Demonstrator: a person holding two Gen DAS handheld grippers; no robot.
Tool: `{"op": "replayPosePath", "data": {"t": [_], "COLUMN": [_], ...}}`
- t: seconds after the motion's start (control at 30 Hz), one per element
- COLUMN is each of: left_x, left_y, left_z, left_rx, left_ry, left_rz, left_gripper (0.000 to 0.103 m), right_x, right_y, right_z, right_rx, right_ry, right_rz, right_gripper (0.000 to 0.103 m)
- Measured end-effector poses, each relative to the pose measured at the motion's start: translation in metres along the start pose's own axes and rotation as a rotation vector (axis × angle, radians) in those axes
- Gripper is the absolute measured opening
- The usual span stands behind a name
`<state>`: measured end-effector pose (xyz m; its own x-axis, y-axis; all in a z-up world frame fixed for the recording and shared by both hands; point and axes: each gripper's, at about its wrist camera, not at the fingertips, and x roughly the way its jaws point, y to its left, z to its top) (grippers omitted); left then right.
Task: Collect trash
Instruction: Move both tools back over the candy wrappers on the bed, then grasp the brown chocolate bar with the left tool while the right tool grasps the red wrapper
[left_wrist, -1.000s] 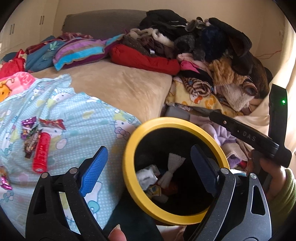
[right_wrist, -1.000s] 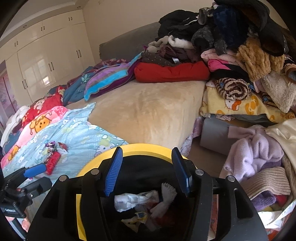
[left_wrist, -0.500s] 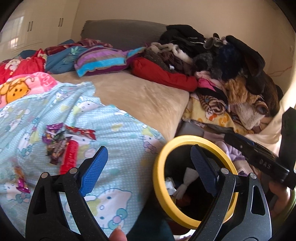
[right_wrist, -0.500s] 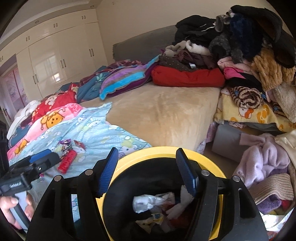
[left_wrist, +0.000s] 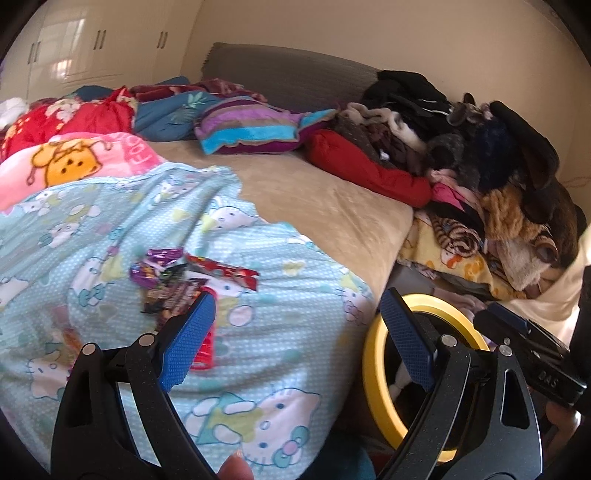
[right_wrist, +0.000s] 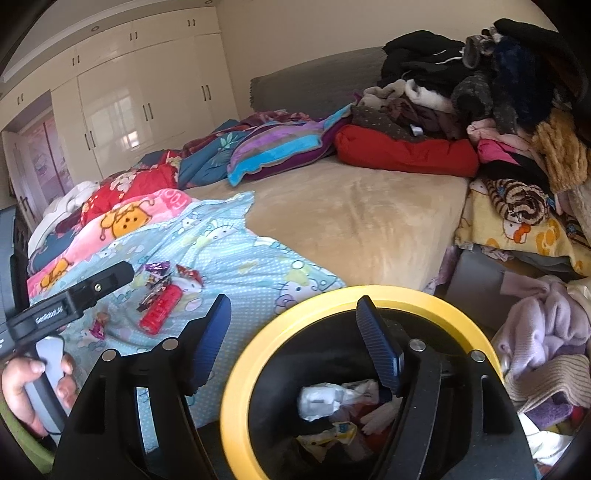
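Observation:
A black bin with a yellow rim (right_wrist: 258, 332) stands beside the bed and holds crumpled paper and wrappers (right_wrist: 332, 398); its rim also shows in the left wrist view (left_wrist: 373, 373). Several snack wrappers (left_wrist: 173, 280) and a red tube-shaped packet (right_wrist: 160, 308) lie on the light blue Hello Kitty blanket (left_wrist: 258, 369). My left gripper (left_wrist: 295, 332) is open and empty, above the blanket just short of the wrappers. My right gripper (right_wrist: 295, 332) is open and empty, over the bin's left rim.
The beige bed (right_wrist: 351, 221) carries pillows and folded blankets at its far side. A tall pile of clothes (right_wrist: 498, 110) stands to the right. More clothes (right_wrist: 546, 332) lie on the floor right of the bin. White wardrobes (right_wrist: 129, 110) line the back wall.
My left gripper has swung left from over the bin to above the wrappers on the blanket. My right gripper has shifted left, from centred over the bin to its left rim. Both stayed open.

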<state>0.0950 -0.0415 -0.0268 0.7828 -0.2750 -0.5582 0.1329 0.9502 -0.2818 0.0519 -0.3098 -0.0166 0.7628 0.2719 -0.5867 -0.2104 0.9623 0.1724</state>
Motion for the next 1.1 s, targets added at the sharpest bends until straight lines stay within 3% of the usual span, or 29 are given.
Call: {"op": "replayPosePath", "data": {"t": [0.63,1.1], "left_x": [0.003,0.025], "left_y": [0.076,0.106], "left_z": [-0.002,-0.015], "left_rx": [-0.133,-0.213], "left_ry": [0.029,0.116], "left_rz": [0.111,0.095], "left_gripper": [0.082,0.056], "right_x": [0.039,0.086], "right_y": [0.058,0.093], "right_z": [0.010,0.023], "right_rx": [-0.107,-0.162], "right_ry": [0.042,0.089], "right_rz": [0.077,0.136], "right_gripper": [0.069,0.069]}}
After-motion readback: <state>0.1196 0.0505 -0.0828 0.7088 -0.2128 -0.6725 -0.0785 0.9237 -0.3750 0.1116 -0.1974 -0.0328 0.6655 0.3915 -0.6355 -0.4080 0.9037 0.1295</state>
